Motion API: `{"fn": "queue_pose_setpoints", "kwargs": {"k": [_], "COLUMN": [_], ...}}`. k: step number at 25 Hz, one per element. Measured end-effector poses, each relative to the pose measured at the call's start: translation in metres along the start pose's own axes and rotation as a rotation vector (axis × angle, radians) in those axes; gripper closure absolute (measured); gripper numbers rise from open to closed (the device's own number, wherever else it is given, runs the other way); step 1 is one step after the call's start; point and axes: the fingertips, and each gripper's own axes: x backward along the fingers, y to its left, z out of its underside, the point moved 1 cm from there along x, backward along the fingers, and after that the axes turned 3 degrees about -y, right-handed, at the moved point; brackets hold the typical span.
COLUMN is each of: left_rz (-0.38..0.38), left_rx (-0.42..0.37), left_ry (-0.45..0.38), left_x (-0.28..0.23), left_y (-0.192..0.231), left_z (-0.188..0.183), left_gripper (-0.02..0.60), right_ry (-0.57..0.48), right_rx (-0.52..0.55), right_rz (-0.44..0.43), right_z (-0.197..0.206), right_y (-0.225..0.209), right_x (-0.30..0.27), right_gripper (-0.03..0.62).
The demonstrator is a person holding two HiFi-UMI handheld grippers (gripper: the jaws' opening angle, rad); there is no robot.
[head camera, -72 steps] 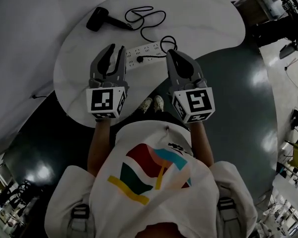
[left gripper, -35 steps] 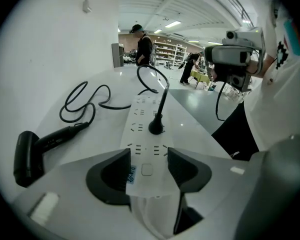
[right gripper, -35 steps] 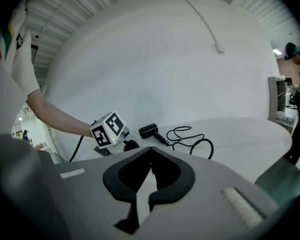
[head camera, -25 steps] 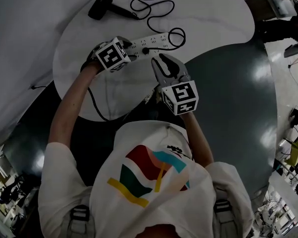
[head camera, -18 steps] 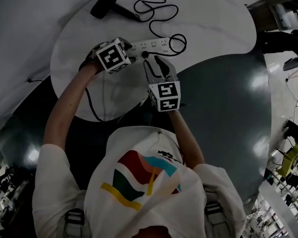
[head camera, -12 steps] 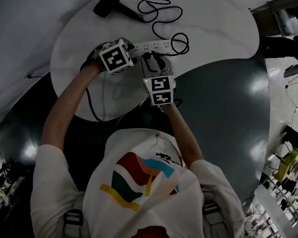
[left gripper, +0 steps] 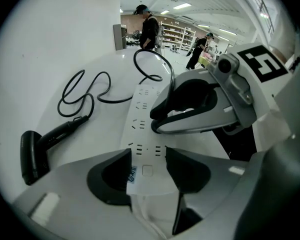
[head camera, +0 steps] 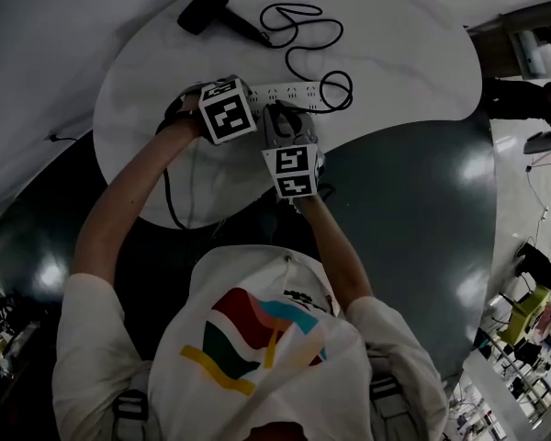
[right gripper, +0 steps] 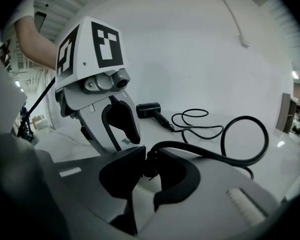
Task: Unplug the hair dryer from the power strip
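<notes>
- The right gripper (right gripper: 149, 159), which a second ago hung over the table's near edge apart from everything, has come down and away to the power strip (head camera: 289, 93).
- Its jaws have just been closing. They are now clenched on the black plug (right gripper: 150, 168), with the cord (right gripper: 225, 156) arching off to the right from between them.
- The left gripper (left gripper: 149, 156) has stayed on the strip's left end. Its jaws have just been closing a little too, and they grasp the white body across its width, pinning it to the table (head camera: 404, 44).
- The plug looks still seated in its socket, so the strip is braced and the plug gripped, but the pull itself is not yet done.
- The hair dryer (head camera: 205, 9) lies at the far left of the table, well apart from the strip, with its cord looping between them.
</notes>
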Motion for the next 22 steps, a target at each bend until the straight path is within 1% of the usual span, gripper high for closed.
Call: {"fn": "queue_pose_setpoints", "kwargs": {"k": [2,4,11,13,15,17,18,20,22], "left_rz": [0.0,-0.001,-0.006,-0.002,0.011,0.021,0.022,0.016,0.013], "left_rx": [0.002,0.006,0.017,0.022,0.025,0.012,0.003,-0.009,-0.007], "left_ry": [-0.001,0.003,-0.007,0.009,0.044,0.07,0.074,0.072,0.069], "left_x": [-0.003,-0.005,-0.008,-0.008,-0.006,-0.006,-0.007,-0.01,-0.01], "left_y": [0.001,0.002,0.003,0.002,0.001,0.0,-0.001,-0.001,0.0], "left_z": [0.002,0.004,-0.001,-0.001,-0.001,-0.003,-0.004,-0.005,-0.005], "left_gripper": [0.38,0.38,0.38,0.379,0.379,0.379,0.379,0.377,0.379], "right_ry": [-0.003,-0.001,0.065,0.065,0.051,0.043,0.044,0.055,0.072], "right_rx": [0.019,0.009,-0.113,-0.089,-0.03,-0.018,-0.044,-0.134,-0.181], "right_rz": [0.008,0.009,0.022,0.013,-0.01,-0.03,-0.035,-0.041,-0.048], "right_z": [0.002,0.003,0.001,-0.001,-0.005,-0.004,-0.002,0.002,0.003], "right_y": [0.001,0.0,-0.009,-0.009,-0.006,-0.006,-0.008,-0.013,-0.016], "right_x": [-0.002,-0.004,-0.007,-0.006,-0.003,-0.001,-0.001,-0.001,-0.003], "right_gripper": [0.517,0.522,0.53,0.53,0.531,0.531,0.531,0.532,0.533]}}
